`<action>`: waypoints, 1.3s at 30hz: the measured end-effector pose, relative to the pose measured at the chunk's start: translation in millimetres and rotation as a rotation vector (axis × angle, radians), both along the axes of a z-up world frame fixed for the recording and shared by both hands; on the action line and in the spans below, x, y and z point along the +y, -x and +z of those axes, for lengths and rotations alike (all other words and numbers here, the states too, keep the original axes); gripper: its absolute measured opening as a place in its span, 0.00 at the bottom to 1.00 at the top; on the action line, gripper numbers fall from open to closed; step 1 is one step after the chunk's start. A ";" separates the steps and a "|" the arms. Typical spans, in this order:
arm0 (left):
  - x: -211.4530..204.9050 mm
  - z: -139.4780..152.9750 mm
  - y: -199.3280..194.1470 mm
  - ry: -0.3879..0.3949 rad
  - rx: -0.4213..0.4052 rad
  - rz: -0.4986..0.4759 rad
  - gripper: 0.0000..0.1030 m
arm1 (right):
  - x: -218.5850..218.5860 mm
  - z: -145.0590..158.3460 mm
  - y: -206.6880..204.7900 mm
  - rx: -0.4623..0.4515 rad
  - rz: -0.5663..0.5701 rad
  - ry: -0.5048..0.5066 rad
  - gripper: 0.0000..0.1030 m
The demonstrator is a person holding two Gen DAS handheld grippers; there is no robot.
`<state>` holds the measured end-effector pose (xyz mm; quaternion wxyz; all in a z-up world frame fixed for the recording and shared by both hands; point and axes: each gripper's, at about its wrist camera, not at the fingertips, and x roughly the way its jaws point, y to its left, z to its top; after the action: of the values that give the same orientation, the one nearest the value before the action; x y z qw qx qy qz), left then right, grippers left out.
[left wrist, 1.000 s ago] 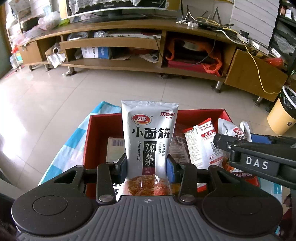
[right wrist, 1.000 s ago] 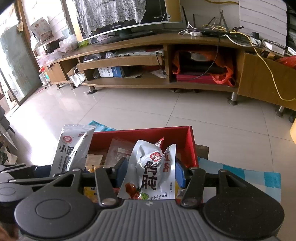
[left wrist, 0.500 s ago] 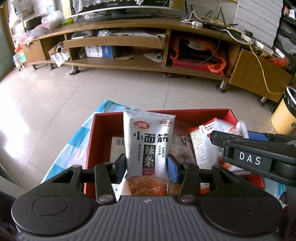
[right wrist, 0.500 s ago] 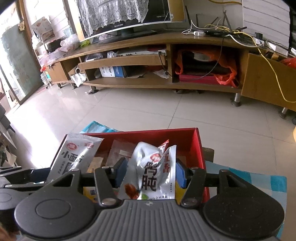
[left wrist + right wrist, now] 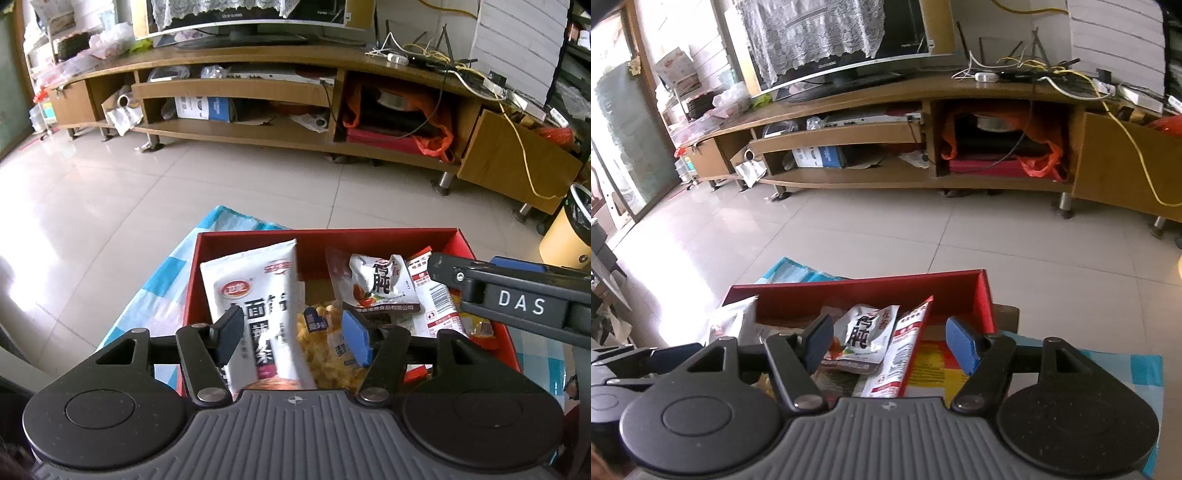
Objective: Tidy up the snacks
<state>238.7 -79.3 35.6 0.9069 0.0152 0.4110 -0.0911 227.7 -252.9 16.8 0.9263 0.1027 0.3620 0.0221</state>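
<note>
A: Between the left gripper [image 5: 293, 338]'s blue-padded fingers [image 5: 356, 341] stood the tall white foil noodle-snack packet with black characters [image 5: 255, 306], leaning toward the left finger. The jaws had just been opening, and a clear gap showed on the packet's right side, so it looked let go rather than gripped; its blurred print suggested it was slipping down.

B: And the right gripper [image 5: 890, 341]?

A: Same story. Its jaws had also just been opening and stood parted, with the crinkled white gizzard-snack pouch [image 5: 866, 332] lying loose between them, nearer the left pad, on top of the other packets. Beside it a red-and-white sachet [image 5: 908, 347] leaned against the box wall.

B: Where was all of it sitting?

A: Inside the shallow red cardboard box [image 5: 373, 240], which rested on a blue-and-white checked cloth [image 5: 162, 280] over the table. A clear bag of yellow snacks [image 5: 328, 343] lay on the box floor under the left gripper. Beyond was tiled floor and a long wooden TV stand [image 5: 258, 62].

B: So which step?

A: I'd judge it as the release: both packets dropped into the box together. Next, each hand would need to draw back and up clear of the box rim without dragging a packet, then look for whatever snacks remained outside. None showed in either view, so I couldn't tell how much was left.
</note>
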 end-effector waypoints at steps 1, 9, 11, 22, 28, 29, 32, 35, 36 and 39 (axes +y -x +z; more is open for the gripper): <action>1.2 0.6 0.9 0.003 -0.002 0.000 0.68 | 0.0 1.4 2.2 -0.001 -0.002 0.003 0.66; 3.9 5.8 8.8 0.022 -0.006 -0.003 0.70 | 1.9 10.5 19.0 0.007 -0.012 0.052 0.67; 5.2 5.9 11.7 0.021 -0.009 -0.002 0.71 | 0.5 11.6 23.0 0.011 -0.020 0.056 0.67; 10.0 5.0 44.8 0.005 -0.017 -0.017 0.80 | 7.3 8.7 59.5 0.048 -0.033 0.067 0.71; 14.3 3.8 68.9 -0.001 -0.027 -0.027 0.81 | 8.5 6.3 91.6 0.057 -0.049 0.068 0.71; 15.1 3.5 72.1 0.002 -0.026 -0.028 0.81 | 9.4 6.3 96.6 0.056 -0.051 0.068 0.71; 16.7 4.0 81.5 0.005 -0.028 -0.032 0.81 | 14.0 7.7 110.8 0.053 -0.048 0.082 0.71; 17.5 4.5 90.4 0.006 -0.032 -0.035 0.81 | 17.4 9.9 122.4 0.044 -0.048 0.102 0.72; 18.2 4.5 93.3 0.007 -0.034 -0.036 0.81 | 18.1 10.6 125.2 0.042 -0.048 0.103 0.72; 19.3 5.0 101.5 0.007 -0.039 -0.040 0.81 | 19.4 11.4 134.6 0.037 -0.048 0.103 0.72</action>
<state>137.2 -60.0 40.6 0.9129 0.0221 0.3925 -0.1100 93.1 -233.4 28.2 0.9237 0.0639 0.3771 -0.0205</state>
